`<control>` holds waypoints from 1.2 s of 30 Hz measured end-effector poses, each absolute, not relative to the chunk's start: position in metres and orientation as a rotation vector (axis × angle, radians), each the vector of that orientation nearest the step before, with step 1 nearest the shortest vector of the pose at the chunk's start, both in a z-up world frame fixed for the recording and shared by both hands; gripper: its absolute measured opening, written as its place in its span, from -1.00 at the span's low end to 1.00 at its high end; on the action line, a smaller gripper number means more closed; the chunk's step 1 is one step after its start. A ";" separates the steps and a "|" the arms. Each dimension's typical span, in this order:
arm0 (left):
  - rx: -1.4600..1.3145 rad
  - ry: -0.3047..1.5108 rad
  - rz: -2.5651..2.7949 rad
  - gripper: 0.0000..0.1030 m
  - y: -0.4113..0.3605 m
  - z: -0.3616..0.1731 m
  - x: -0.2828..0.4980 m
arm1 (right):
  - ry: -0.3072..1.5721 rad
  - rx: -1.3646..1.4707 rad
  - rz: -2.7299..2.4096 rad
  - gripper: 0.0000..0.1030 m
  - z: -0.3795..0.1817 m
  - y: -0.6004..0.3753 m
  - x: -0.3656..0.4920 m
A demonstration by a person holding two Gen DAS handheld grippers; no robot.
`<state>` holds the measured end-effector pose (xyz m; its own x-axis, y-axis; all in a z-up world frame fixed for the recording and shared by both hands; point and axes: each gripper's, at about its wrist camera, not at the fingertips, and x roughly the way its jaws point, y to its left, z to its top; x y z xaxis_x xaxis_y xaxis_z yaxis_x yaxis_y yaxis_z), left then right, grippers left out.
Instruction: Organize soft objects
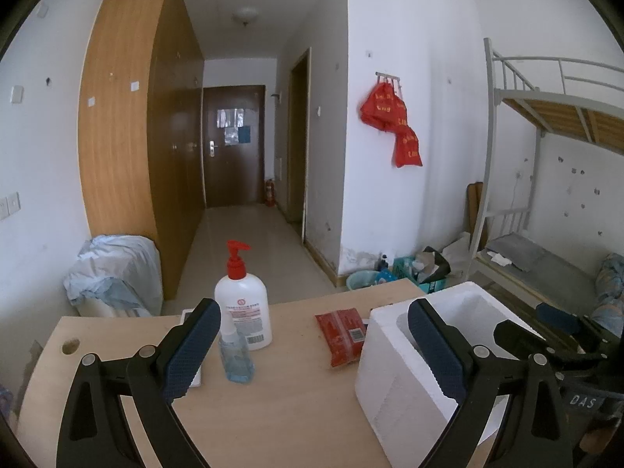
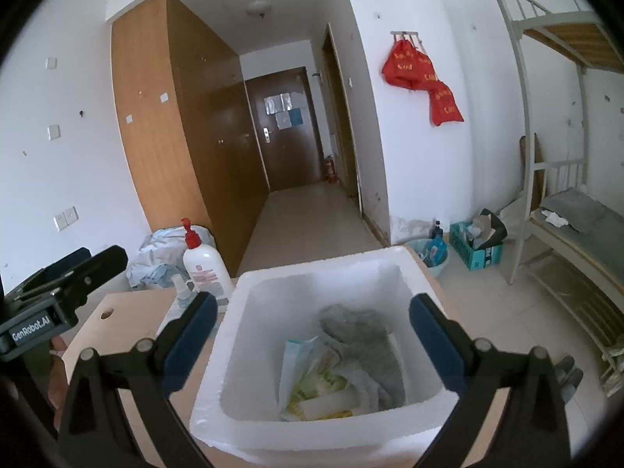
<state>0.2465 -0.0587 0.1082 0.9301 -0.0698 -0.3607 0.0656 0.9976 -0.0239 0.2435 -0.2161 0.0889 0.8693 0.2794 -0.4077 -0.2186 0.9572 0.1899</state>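
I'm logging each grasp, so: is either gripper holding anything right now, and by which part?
Nothing is held. The right gripper hangs open above the white foam box; the left gripper is open above the light wooden table.

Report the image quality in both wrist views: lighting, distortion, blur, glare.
Left wrist view: soft, even daylight; strong fisheye bending of the wardrobe and bunk frame; dark vignette at the corners; pump bottle sharp. Right wrist view: same curvature; the foam box is bright, near washed out along its rim; the contents look slightly soft. No hard shadows or motion blur in either.
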 end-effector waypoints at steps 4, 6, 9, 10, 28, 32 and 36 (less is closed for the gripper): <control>-0.014 0.369 -0.073 0.88 -0.058 0.110 0.245 | 0.436 0.141 0.275 0.95 0.091 -0.216 0.239; -0.010 0.366 -0.063 0.88 -0.056 0.111 0.242 | 0.435 0.134 0.279 1.00 0.091 -0.213 0.235; -0.011 0.360 -0.048 0.88 -0.050 0.114 0.234 | 0.418 0.116 0.276 1.00 0.093 -0.207 0.227; -0.009 0.356 -0.039 0.88 -0.047 0.115 0.229 | 0.411 0.119 0.281 1.00 0.094 -0.205 0.224; -0.032 0.326 0.168 0.88 0.056 0.121 0.153 | 0.390 0.095 0.464 1.00 0.105 -0.120 0.195; -0.048 0.321 0.215 0.89 0.086 0.119 0.135 | 0.389 0.065 0.525 1.00 0.106 -0.085 0.190; -0.067 0.307 0.249 0.89 0.110 0.117 0.119 | 0.389 0.049 0.567 1.00 0.108 -0.060 0.183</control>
<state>0.1191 0.1102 0.1173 0.9229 0.2322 -0.3073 -0.2526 0.9672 -0.0279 0.1832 -0.0598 0.1079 0.7728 0.5321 -0.3458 -0.5138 0.8445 0.1511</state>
